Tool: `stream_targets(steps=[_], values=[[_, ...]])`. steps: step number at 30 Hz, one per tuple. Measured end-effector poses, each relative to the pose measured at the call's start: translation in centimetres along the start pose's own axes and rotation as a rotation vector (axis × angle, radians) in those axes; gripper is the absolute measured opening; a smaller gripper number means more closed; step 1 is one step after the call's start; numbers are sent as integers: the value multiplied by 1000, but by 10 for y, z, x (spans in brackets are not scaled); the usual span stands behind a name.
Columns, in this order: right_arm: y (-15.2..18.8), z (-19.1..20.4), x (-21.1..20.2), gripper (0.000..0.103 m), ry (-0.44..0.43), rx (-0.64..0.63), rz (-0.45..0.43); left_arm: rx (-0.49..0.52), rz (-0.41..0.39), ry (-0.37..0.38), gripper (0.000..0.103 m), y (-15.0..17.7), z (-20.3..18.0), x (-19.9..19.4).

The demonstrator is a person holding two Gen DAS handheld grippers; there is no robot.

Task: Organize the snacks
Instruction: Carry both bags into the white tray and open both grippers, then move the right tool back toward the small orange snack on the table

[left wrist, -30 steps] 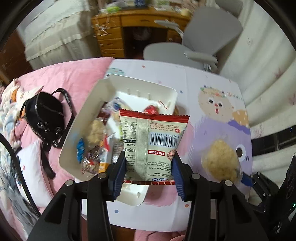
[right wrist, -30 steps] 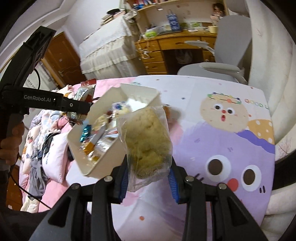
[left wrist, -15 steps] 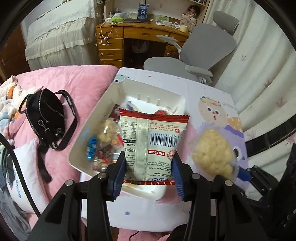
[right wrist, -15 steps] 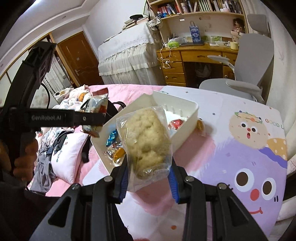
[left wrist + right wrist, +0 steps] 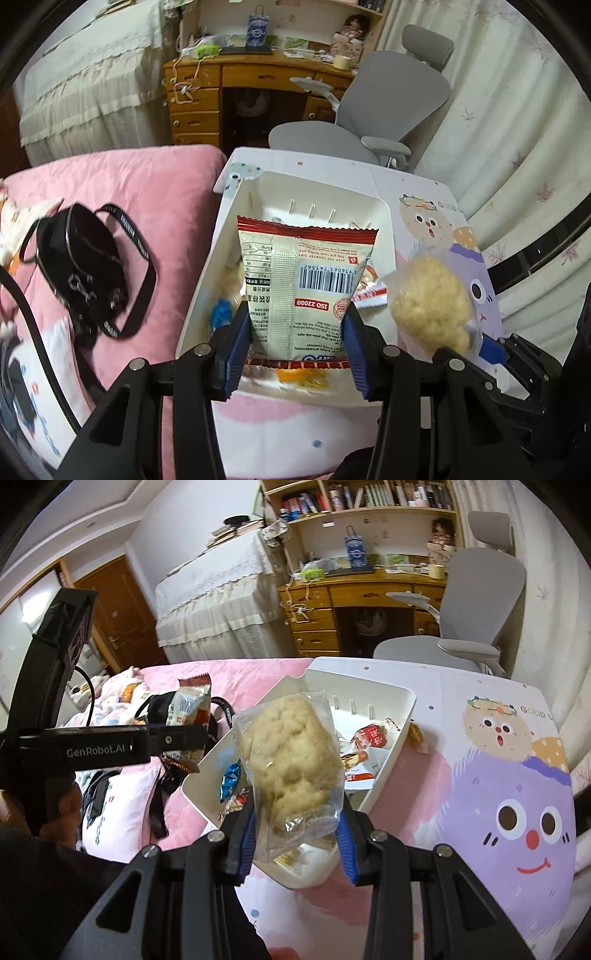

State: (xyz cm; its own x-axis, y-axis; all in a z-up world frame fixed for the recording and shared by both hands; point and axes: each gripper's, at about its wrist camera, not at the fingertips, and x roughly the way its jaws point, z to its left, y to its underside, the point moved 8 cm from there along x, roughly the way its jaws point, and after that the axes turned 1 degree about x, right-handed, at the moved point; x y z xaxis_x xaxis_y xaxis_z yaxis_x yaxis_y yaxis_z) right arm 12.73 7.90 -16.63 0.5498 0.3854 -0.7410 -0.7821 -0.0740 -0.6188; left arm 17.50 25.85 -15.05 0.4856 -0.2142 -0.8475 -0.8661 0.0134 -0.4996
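Note:
My left gripper point(image 5: 297, 345) is shut on a cream snack packet with red edges and a barcode point(image 5: 303, 284), held above the white plastic bin point(image 5: 317, 192). My right gripper point(image 5: 295, 840) is shut on a clear bag holding a pale puffed cake point(image 5: 290, 755), raised over the near end of the bin point(image 5: 397, 738). In the left wrist view that cake bag point(image 5: 430, 302) hangs just right of the bin. In the right wrist view the left gripper point(image 5: 181, 738) with its packet point(image 5: 190, 705) sits left of the bin. Several wrapped snacks lie inside the bin.
The bin rests on a cartoon-printed table top point(image 5: 517, 775) beside a pink bed point(image 5: 129, 184). A black strap bag point(image 5: 85, 258) lies on the bed. A grey office chair point(image 5: 376, 110) and a wooden desk point(image 5: 236, 88) stand beyond. A hand point(image 5: 22, 808) grips the left handle.
Both grippers have drawn back toward the near end of the bin, each keeping its snack. The cake bag has come up off the table and closer to the bin.

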Motion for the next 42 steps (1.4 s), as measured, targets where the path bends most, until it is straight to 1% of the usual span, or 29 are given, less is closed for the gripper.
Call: stream_targets(steps=[2, 6, 7, 8, 9, 10, 11, 12, 14, 21, 25, 30, 35, 39, 42], values=[[-1, 2, 5, 37, 19, 23, -4, 24, -3, 3, 46, -6, 6, 4], [0, 11, 15, 37, 53, 66, -11, 65, 6, 45, 46, -12, 12, 13], [1, 14, 17, 37, 59, 72, -10, 71, 11, 49, 53, -13, 13, 17], [2, 15, 21, 37, 66, 81, -6, 76, 22, 48, 73, -13, 14, 21], [3, 17, 23, 40, 70, 90, -3, 79, 40, 39, 83, -12, 16, 26], [4, 17, 26, 40, 84, 106, 4, 81, 55, 28, 89, -12, 18, 30], [6, 16, 29, 45, 96, 116, 13, 86, 64, 27, 89, -11, 19, 33], [7, 16, 32, 52, 113, 124, 21, 92, 73, 30, 89, -11, 19, 35], [9, 15, 33, 55, 129, 139, 23, 102, 83, 29, 89, -11, 19, 38], [11, 11, 34, 55, 136, 159, 29, 99, 75, 44, 89, -11, 14, 40], [14, 7, 32, 55, 132, 166, 41, 81, 87, 61, 89, -10, 8, 43], [17, -6, 28, 55, 120, 172, 58, 72, 90, 50, 89, -8, -8, 47], [20, -29, 24, 55, 111, 172, 80, 32, 92, 22, 89, -6, -26, 54], [19, -59, 20, 55, 110, 166, 96, -11, 104, -14, 89, -3, -45, 61], [15, -89, 17, 55, 138, 154, 109, -48, 105, -39, 89, 0, -61, 65]])
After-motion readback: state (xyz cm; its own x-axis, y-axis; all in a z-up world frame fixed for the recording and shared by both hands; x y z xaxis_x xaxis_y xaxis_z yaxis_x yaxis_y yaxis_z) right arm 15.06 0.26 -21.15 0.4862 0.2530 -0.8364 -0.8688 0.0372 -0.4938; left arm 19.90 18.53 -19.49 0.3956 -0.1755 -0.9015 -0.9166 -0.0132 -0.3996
